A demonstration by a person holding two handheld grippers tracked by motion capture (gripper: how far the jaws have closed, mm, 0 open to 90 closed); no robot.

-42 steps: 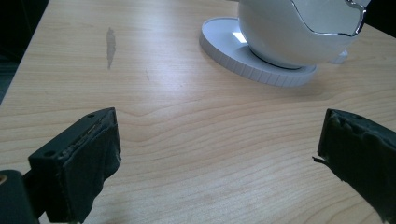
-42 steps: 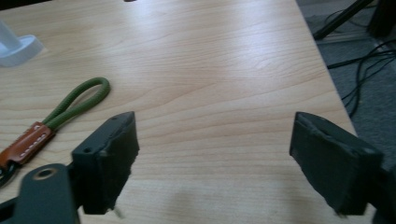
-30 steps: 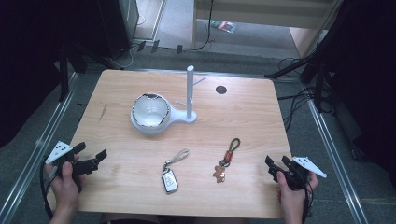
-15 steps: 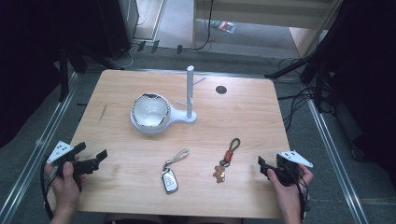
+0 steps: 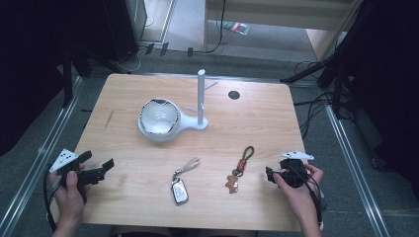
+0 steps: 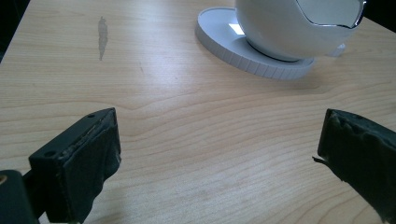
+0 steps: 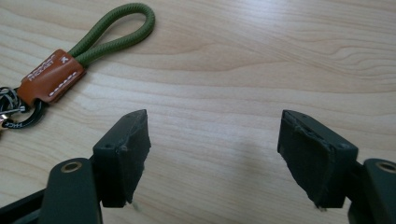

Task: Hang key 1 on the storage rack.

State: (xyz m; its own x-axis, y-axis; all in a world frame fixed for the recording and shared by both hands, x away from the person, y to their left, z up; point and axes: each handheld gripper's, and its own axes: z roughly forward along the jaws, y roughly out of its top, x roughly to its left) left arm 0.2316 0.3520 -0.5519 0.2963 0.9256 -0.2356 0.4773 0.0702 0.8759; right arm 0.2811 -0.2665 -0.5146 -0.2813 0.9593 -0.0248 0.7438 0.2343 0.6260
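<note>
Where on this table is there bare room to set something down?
Bare wood on the wooden table: the left strip beside the white bowl stand, and the right side beyond the white post. Crowded: front middle, with the grey car key fob and green-looped keychain.

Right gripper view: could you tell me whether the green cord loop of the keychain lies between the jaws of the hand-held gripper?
No, the green cord loop lies on the wooden table beyond the open jaws.

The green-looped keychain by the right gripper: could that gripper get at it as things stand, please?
Probably yes: the right gripper is open, with bare table between it and the green-looped keychain, and nothing stands in the way.
</note>
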